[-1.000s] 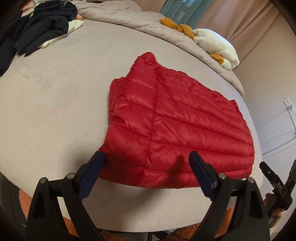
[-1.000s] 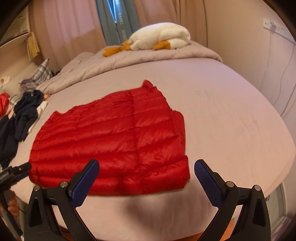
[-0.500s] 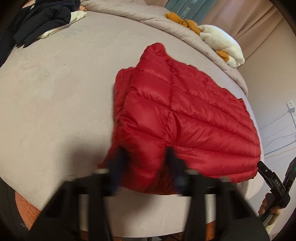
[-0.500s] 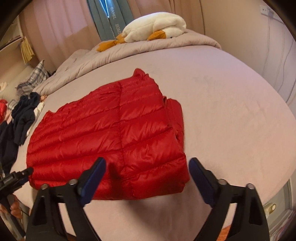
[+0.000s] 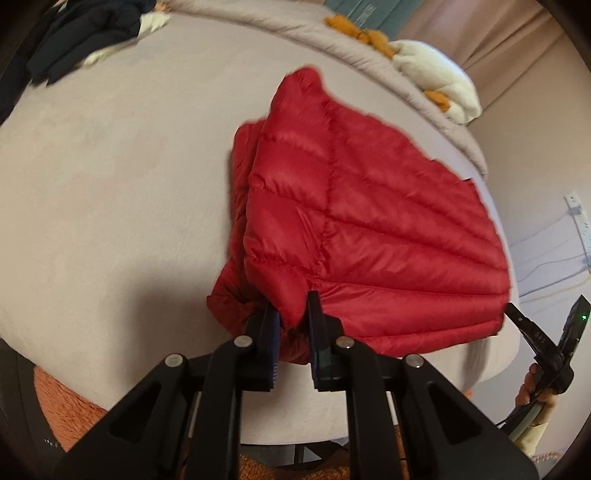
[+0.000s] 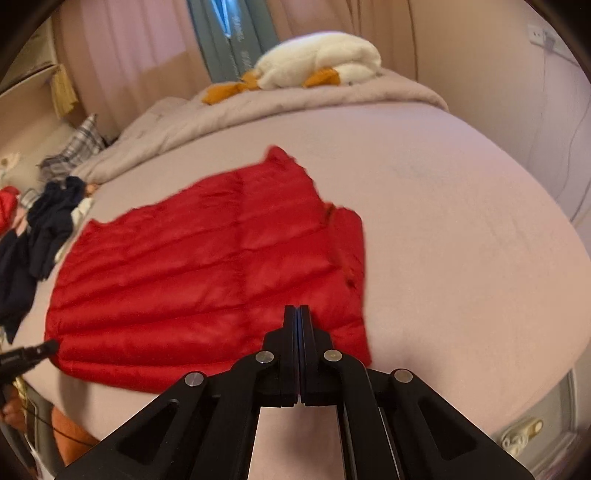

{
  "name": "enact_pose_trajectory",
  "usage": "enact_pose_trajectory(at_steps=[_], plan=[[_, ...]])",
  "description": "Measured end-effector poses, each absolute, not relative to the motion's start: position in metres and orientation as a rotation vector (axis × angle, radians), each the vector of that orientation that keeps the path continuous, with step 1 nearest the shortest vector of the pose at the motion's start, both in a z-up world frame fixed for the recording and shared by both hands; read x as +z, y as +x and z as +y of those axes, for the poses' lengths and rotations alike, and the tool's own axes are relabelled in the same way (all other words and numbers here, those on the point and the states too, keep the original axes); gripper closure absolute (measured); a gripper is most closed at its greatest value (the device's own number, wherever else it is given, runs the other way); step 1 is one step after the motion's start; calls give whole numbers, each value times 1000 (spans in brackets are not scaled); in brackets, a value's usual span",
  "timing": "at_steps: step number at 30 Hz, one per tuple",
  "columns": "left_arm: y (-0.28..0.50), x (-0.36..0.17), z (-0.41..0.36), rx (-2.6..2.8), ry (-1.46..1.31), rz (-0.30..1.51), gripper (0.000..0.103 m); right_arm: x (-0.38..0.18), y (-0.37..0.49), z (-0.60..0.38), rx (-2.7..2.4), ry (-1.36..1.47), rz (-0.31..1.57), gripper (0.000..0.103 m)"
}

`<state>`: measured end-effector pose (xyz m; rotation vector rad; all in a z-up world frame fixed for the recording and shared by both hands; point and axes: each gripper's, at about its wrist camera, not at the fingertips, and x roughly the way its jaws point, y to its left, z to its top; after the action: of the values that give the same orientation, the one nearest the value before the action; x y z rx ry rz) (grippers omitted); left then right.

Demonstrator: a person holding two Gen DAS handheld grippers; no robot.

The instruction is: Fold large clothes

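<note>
A red quilted jacket (image 5: 369, 221) (image 6: 203, 277) lies folded and flat on the pale bed (image 5: 110, 184) (image 6: 461, 240). My left gripper (image 5: 291, 306) is at its near left corner. The jaws are closing, and a bunched fold of red fabric is pinched between the pads. My right gripper (image 6: 297, 308) has its jaws fully together, with the tips over the jacket's near hem by the right corner. No fabric shows between them, so I cannot tell if any is caught. In the left wrist view the right gripper (image 5: 515, 315) touches that corner.
A white and orange plush toy (image 5: 436, 81) (image 6: 321, 59) lies on the bunched duvet (image 6: 295, 103) at the head of the bed. Dark clothes (image 5: 92, 33) (image 6: 48, 229) are piled at the far left. An orange rug (image 5: 62, 398) lies below the bed's near edge.
Both pairs of jaws went from wide open to closed. The left gripper closed on the jacket's near left corner, bunching it. The right gripper closed at the near hem.
</note>
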<state>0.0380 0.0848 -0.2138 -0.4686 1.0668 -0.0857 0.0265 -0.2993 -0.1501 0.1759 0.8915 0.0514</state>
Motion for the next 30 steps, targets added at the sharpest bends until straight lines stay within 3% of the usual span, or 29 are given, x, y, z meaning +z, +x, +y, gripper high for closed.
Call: enact_pose_trajectory(at_steps=[6, 8, 9, 10, 11, 13, 15, 30], plan=[[44, -213, 82, -83, -435, 1073, 78, -164, 34, -311, 35, 201, 949, 101], [45, -205, 85, -86, -433, 1058, 56, -161, 34, -320, 37, 232, 953, 95], [46, -200, 89, -86, -436, 1038, 36, -157, 33, -324, 35, 248, 953, 89], [46, -193, 93, -81, -438, 1001, 23, -156, 32, -326, 35, 254, 952, 64], [47, -189, 94, -77, -437, 979, 20, -152, 34, -331, 33, 258, 944, 35], [52, -184, 97, -67, -429, 940, 11, -147, 35, -337, 26, 259, 907, 21], [61, -186, 99, -93, -447, 933, 8, -145, 41, -339, 42, 245, 911, 21], [119, -243, 88, -254, -650, 1104, 8, -199, 101, -340, 226, 402, 1068, 21]])
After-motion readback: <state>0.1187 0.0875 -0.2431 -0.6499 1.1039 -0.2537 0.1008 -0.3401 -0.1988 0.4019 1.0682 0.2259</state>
